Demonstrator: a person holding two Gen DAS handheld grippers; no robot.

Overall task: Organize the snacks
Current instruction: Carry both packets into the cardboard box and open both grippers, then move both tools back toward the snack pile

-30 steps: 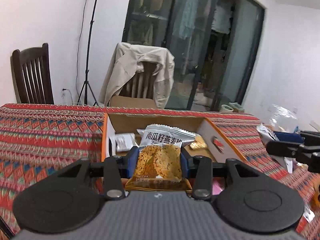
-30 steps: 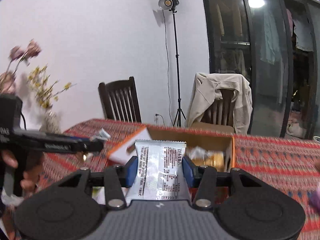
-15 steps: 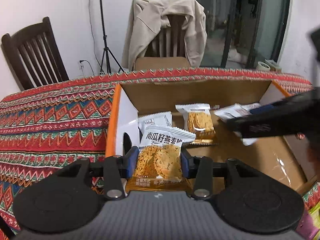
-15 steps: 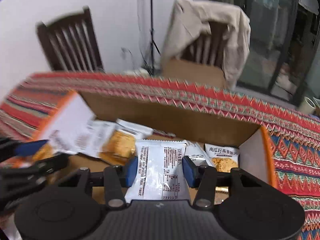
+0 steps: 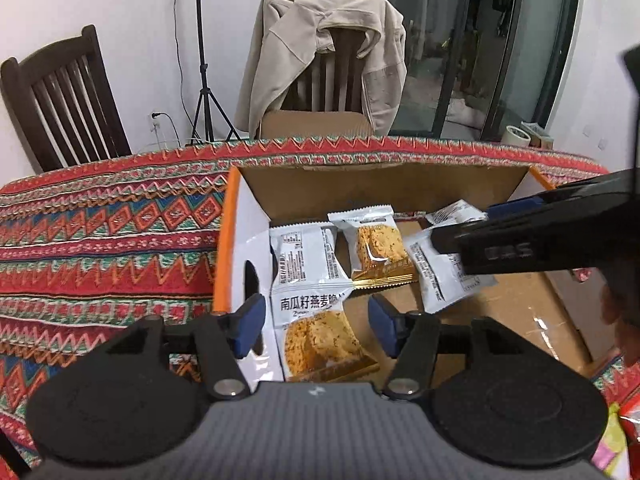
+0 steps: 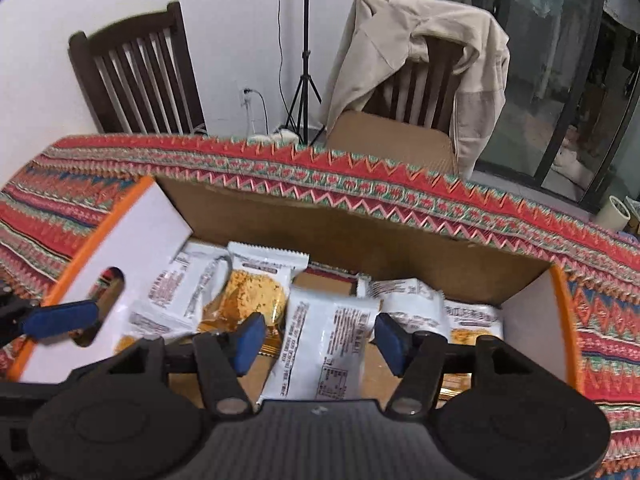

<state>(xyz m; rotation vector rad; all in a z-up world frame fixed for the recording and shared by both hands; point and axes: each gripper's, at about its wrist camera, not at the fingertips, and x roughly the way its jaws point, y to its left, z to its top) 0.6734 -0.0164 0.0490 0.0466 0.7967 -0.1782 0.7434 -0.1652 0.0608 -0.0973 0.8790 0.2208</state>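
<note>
Over the patterned tabletop sits an open cardboard box holding several snack packets. Low in the left wrist frame, the left claw is opening, its blue pads clear of an oat-crisp packet lying between them over the box's left end. Low in the right wrist frame, the right claw is opening too, a white packet loose between its pads over the box.
</note>
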